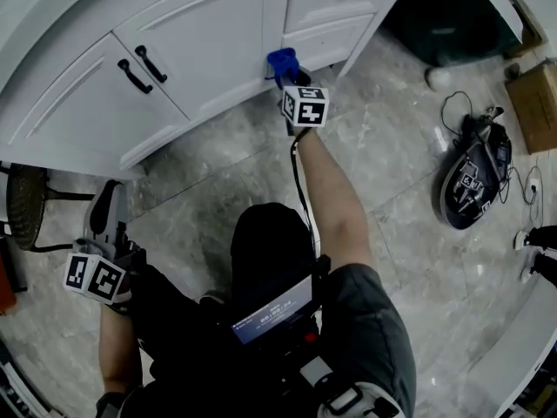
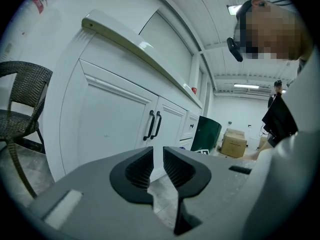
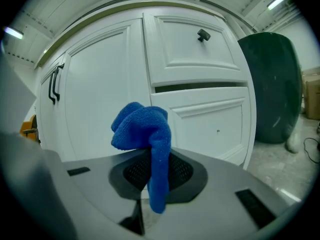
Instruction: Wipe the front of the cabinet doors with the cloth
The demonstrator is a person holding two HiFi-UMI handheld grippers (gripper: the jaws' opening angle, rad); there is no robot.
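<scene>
The white cabinet has two doors (image 1: 200,42) with black handles (image 1: 142,70), and drawers (image 3: 192,49) to their right. A blue cloth (image 3: 142,126) is bunched above the jaws of my right gripper (image 3: 156,171), which is shut on it, with one end hanging down. In the head view the cloth (image 1: 282,62) is at the right door's lower right corner, by the seam with the drawers; whether it touches the door is unclear. My left gripper (image 1: 109,200) hangs low at the left, away from the cabinet. Its jaws (image 2: 158,166) are shut to a thin slit with nothing between them.
A wicker chair (image 2: 20,114) stands left of the cabinet. A dark green bin (image 3: 272,84) sits to the right of the drawers, with a cardboard box (image 1: 535,103) beyond it. Black gear with cables (image 1: 474,177) lies on the marble floor at the right.
</scene>
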